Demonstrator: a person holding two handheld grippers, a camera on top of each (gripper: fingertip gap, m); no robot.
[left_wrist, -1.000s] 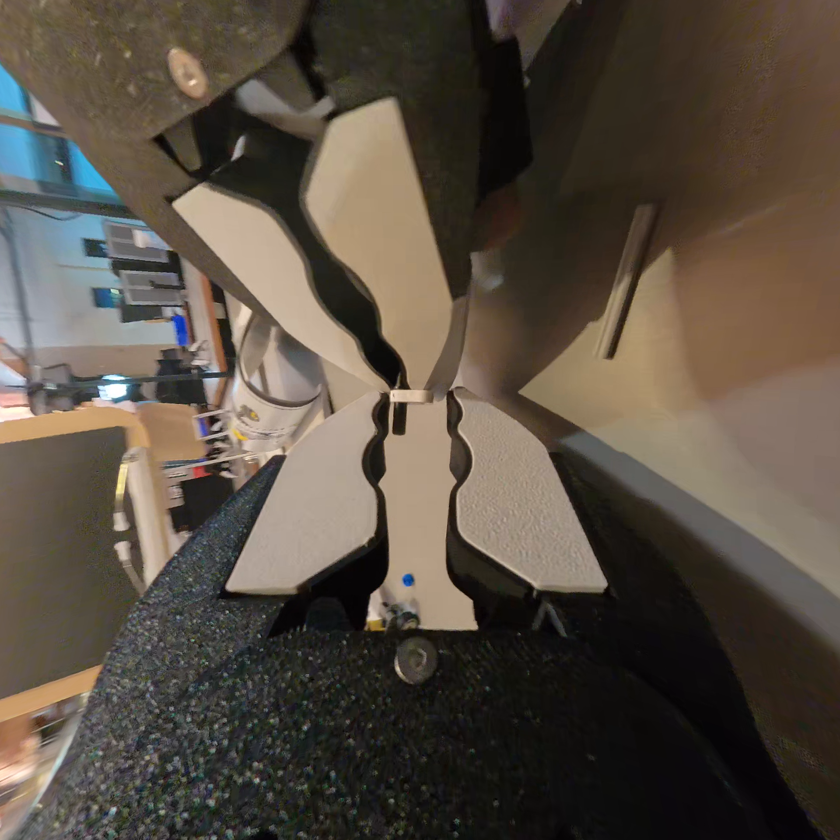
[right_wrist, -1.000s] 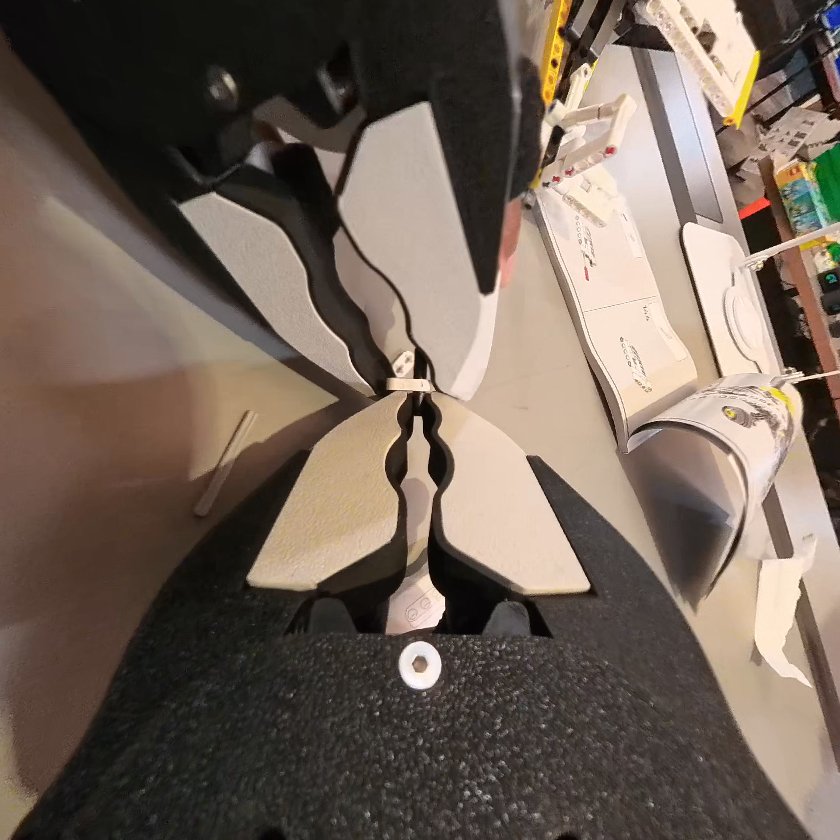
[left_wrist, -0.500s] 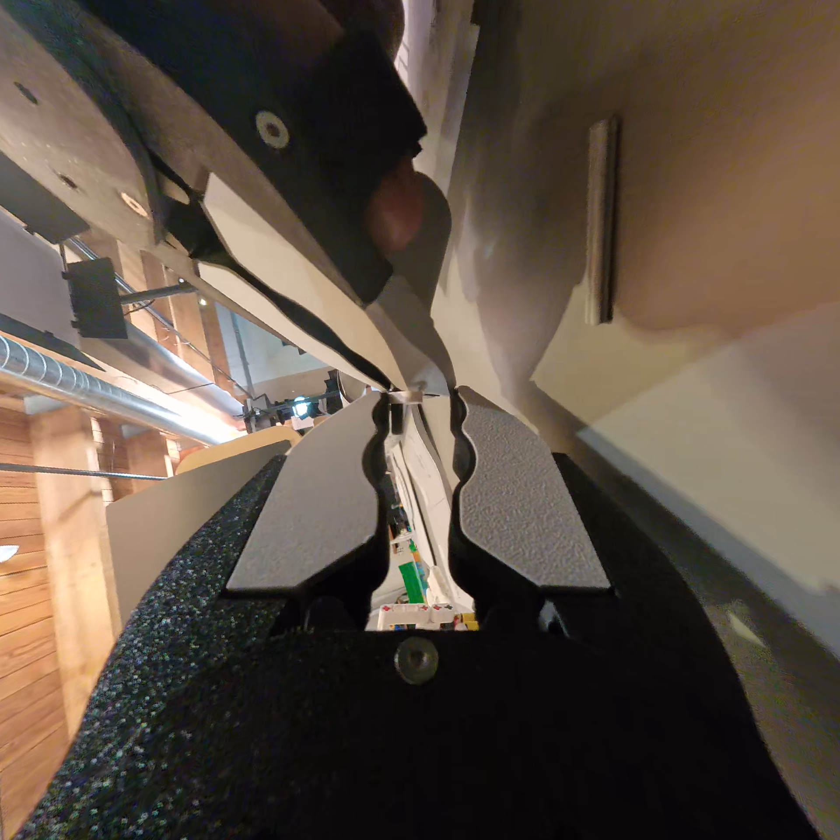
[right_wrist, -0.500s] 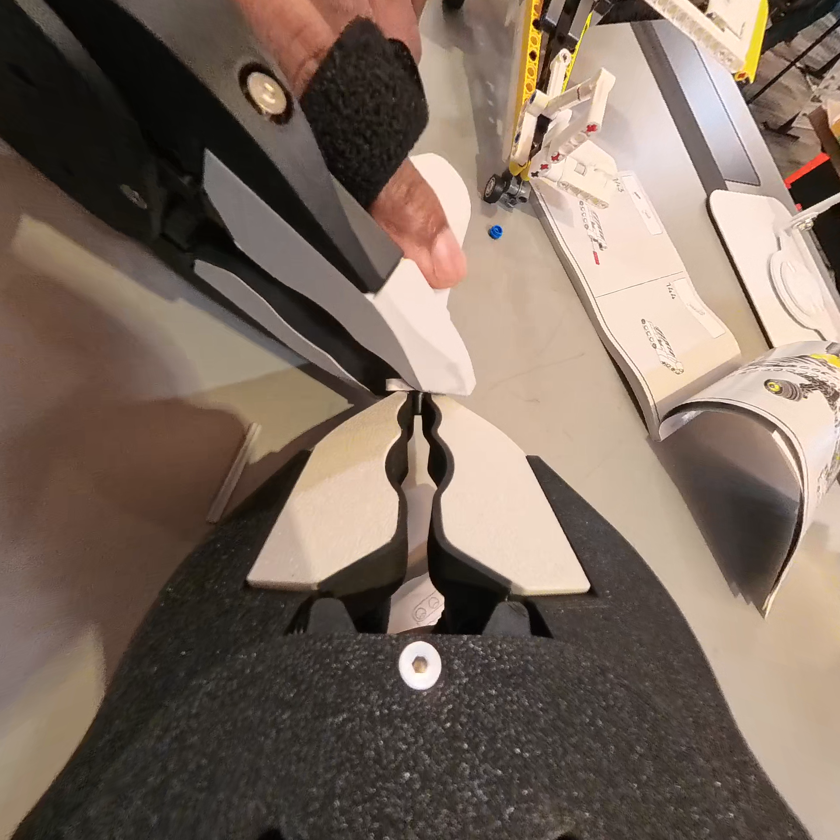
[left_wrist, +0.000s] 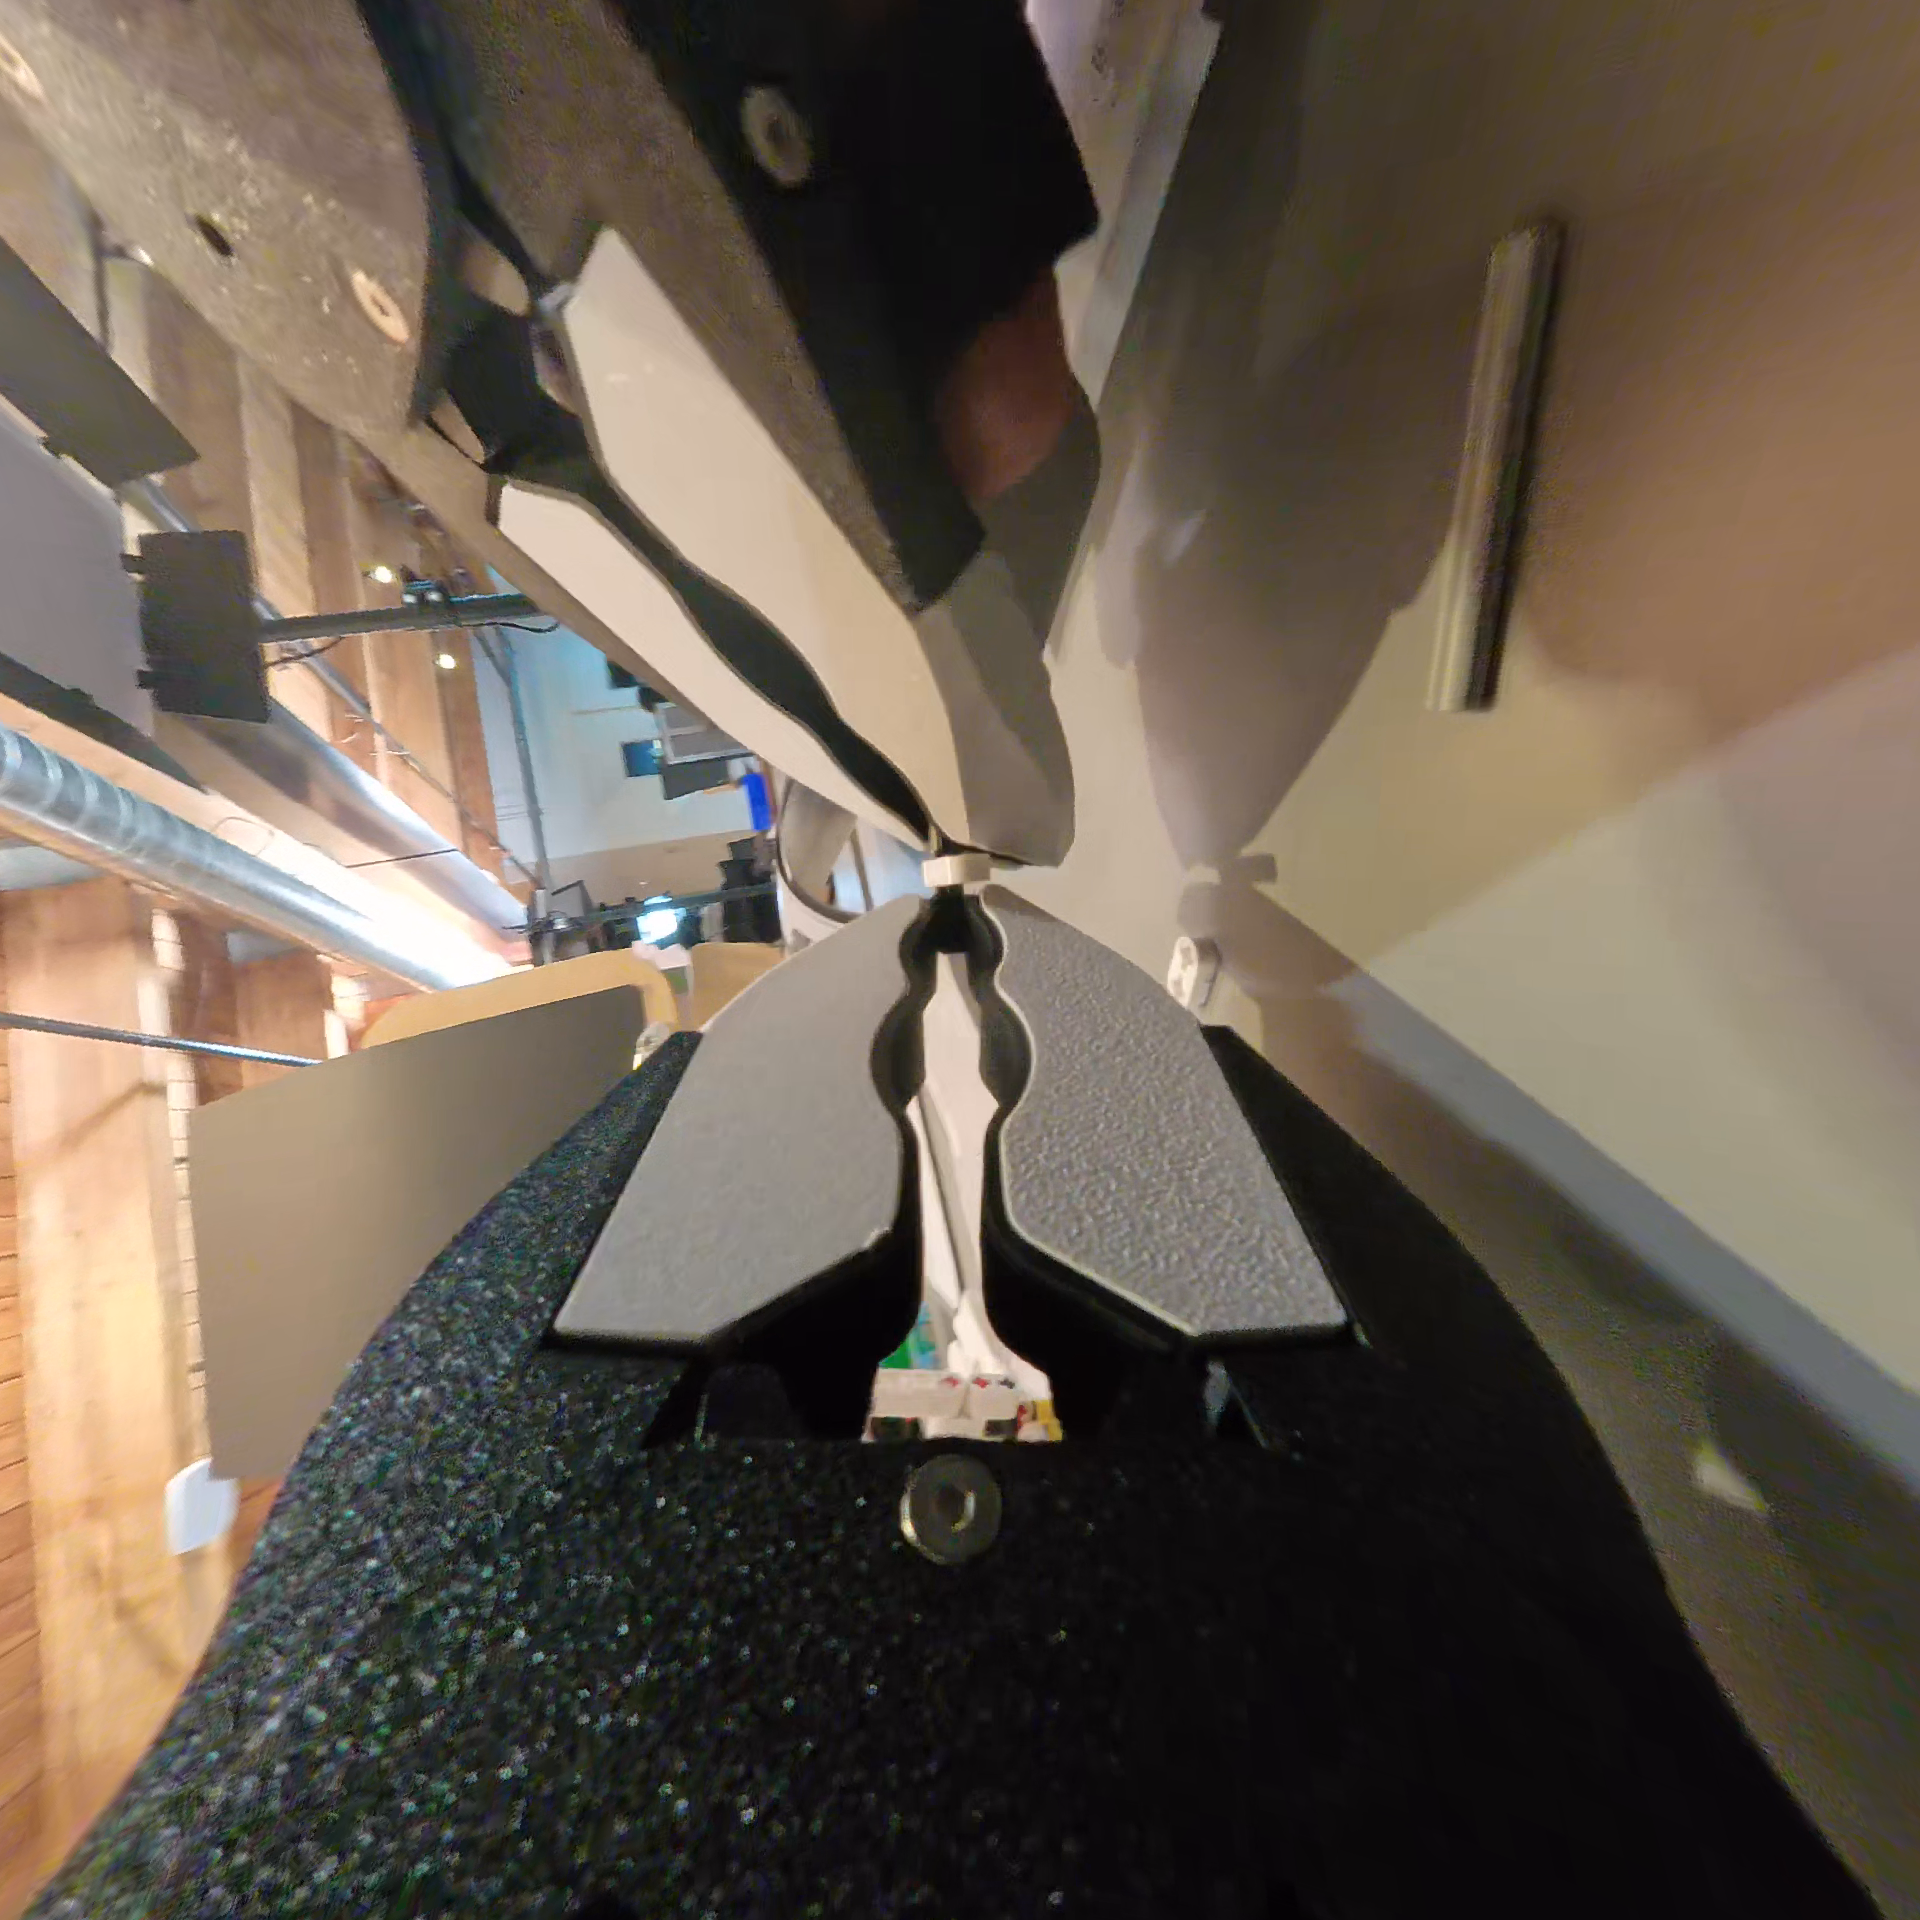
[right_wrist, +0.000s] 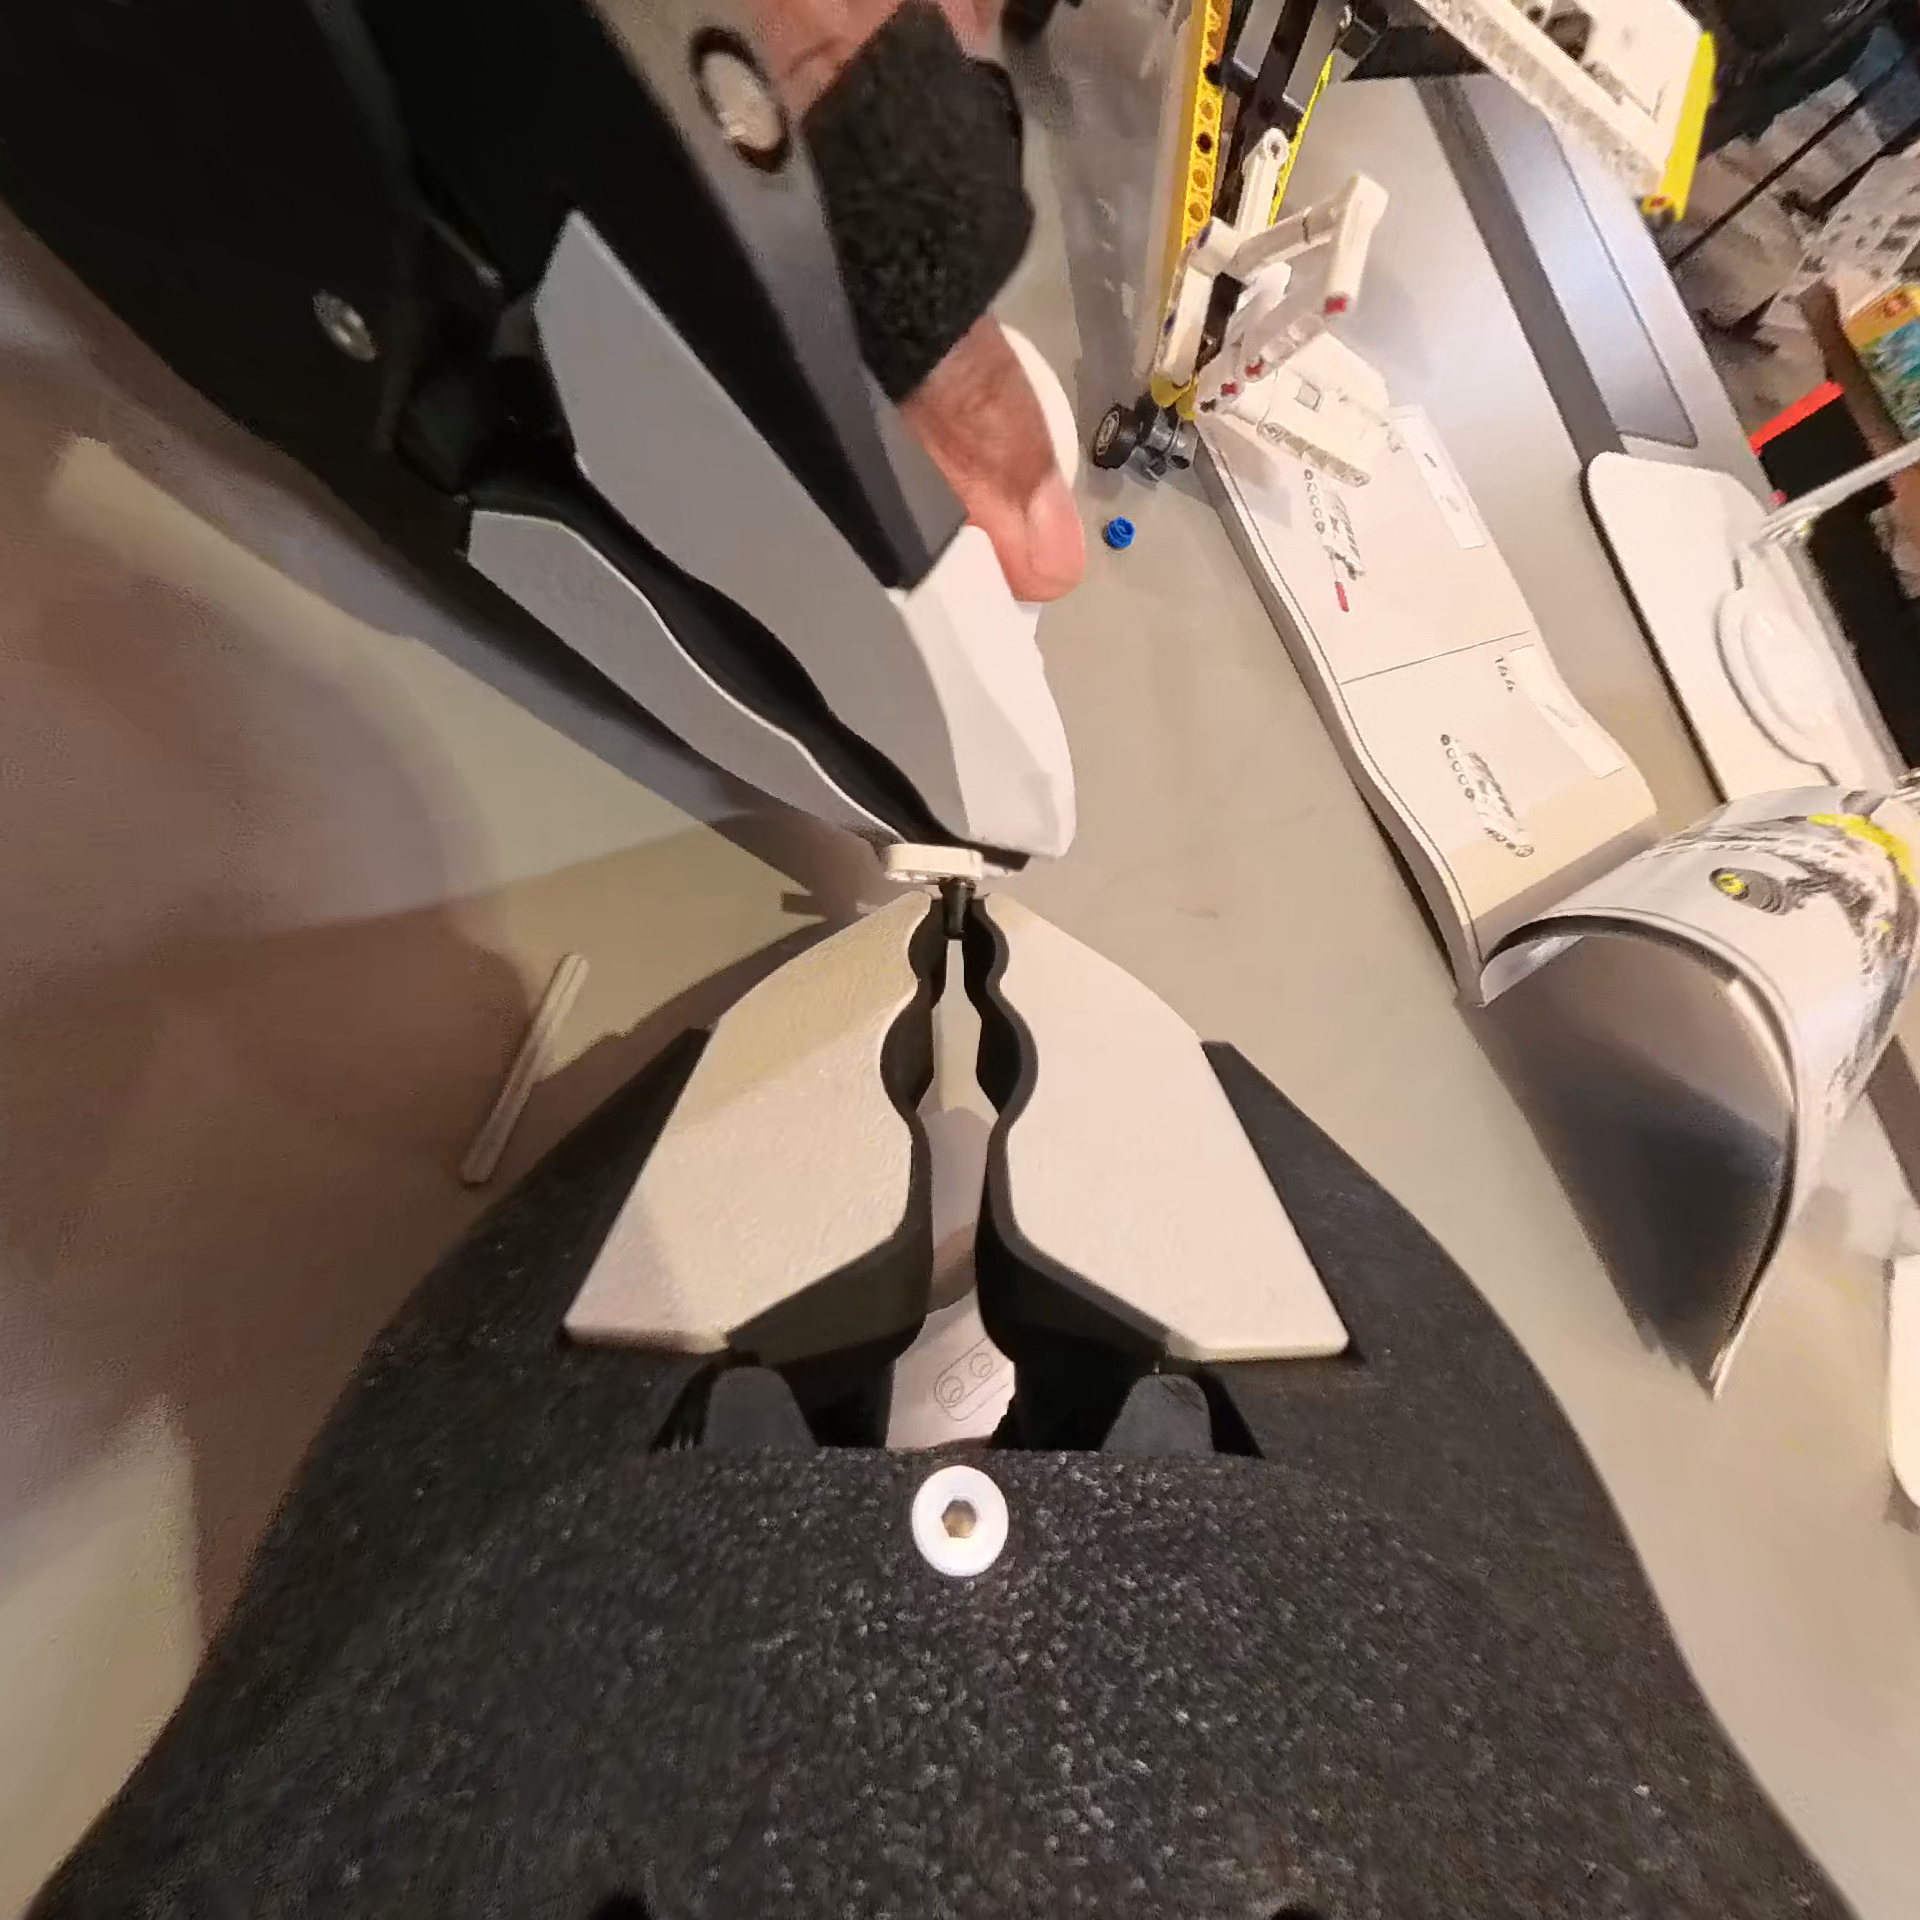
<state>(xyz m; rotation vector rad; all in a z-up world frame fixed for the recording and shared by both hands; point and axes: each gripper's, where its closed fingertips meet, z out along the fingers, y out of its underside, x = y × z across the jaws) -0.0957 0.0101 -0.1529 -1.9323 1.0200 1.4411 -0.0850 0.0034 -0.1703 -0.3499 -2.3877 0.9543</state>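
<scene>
The two grippers meet tip to tip above a beige table (right_wrist: 1247, 831). My right gripper (right_wrist: 956, 920) is shut on a short black pin (right_wrist: 954, 914) that sticks into a small white brick piece (right_wrist: 935, 860). My left gripper (left_wrist: 948, 914) comes from the opposite side, and its fingertips are closed at the same white piece (left_wrist: 956, 868). In the right wrist view the white piece sits right at the left gripper's tips. A person's finger (right_wrist: 1018, 499) rests on the left gripper's handle.
A thin grey rod (right_wrist: 525, 1070) lies on the table to the left. An open instruction booklet (right_wrist: 1455, 665) with a curled page (right_wrist: 1766, 987) lies on the right. A yellow, black and white brick model (right_wrist: 1247, 208) and a small blue piece (right_wrist: 1119, 533) lie farther back. Another small white piece (left_wrist: 1195, 971) lies on the table. Both grippers' tips are close together, under 4 cm apart.
The left gripper's fingers stood wide apart around the white piece and have now closed at it. The right gripper stayed shut on the pin. Both grippers tilted a little.
</scene>
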